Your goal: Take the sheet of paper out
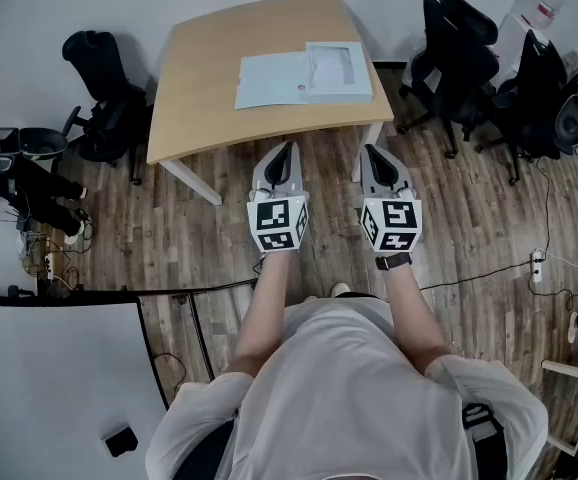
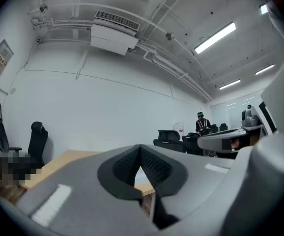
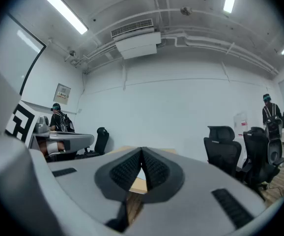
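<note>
Left gripper point(image 1: 285, 150) and right gripper point(image 1: 375, 152) hover short of the surface point(image 1: 199, 78), fingers pressed together, empty. On it lies a pale folder point(image 1: 267, 80), the sheet of paper point(image 1: 335, 68) inside its clear sleeve point(image 1: 341, 90).

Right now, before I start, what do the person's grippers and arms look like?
The left gripper and right gripper match: light grey tapered shells, black ribbed pads, each with a cube of black-and-white square markers. White short-sleeved shirt; dark watch on the right wrist.
</note>
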The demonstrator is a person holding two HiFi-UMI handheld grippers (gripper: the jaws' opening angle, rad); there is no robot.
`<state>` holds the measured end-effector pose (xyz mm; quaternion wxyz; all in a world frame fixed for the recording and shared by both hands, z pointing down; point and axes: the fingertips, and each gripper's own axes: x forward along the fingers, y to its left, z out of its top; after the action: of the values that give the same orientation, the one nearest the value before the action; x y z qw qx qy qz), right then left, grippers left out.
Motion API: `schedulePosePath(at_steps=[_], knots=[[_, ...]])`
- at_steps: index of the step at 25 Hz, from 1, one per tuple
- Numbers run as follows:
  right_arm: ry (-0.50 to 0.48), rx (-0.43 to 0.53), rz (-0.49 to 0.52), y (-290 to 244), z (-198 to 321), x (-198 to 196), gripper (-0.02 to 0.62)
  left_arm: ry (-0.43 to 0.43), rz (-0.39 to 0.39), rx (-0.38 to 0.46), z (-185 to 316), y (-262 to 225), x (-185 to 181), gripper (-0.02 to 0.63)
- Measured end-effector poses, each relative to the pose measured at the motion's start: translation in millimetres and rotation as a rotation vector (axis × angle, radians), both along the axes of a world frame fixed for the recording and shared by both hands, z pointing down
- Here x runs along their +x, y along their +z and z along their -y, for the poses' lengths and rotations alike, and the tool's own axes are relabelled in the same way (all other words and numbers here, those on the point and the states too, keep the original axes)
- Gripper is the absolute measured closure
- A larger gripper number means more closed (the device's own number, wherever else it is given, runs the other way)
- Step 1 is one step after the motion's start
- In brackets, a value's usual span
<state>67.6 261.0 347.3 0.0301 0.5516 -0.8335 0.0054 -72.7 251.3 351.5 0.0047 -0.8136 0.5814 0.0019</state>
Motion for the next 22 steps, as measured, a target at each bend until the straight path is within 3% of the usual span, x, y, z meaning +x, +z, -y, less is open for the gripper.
schedulePosePath(at_steps=[8, 14, 22], knots=[[0.012, 0.006, 0.051, 2, 19, 44, 0.583, 0.006, 0.033, -0.002, 19, -4, 37, 0.597], [-0.066, -0.045, 0.135, 24, 35, 62, 0.583, -0.018, 0.020, -0.050, 29, 24, 53, 0.597], [-0.125, -0.083, 0.103, 37, 80, 56, 0.582, -0.009, 0.008, -0.053, 87, 25, 66, 0.597]])
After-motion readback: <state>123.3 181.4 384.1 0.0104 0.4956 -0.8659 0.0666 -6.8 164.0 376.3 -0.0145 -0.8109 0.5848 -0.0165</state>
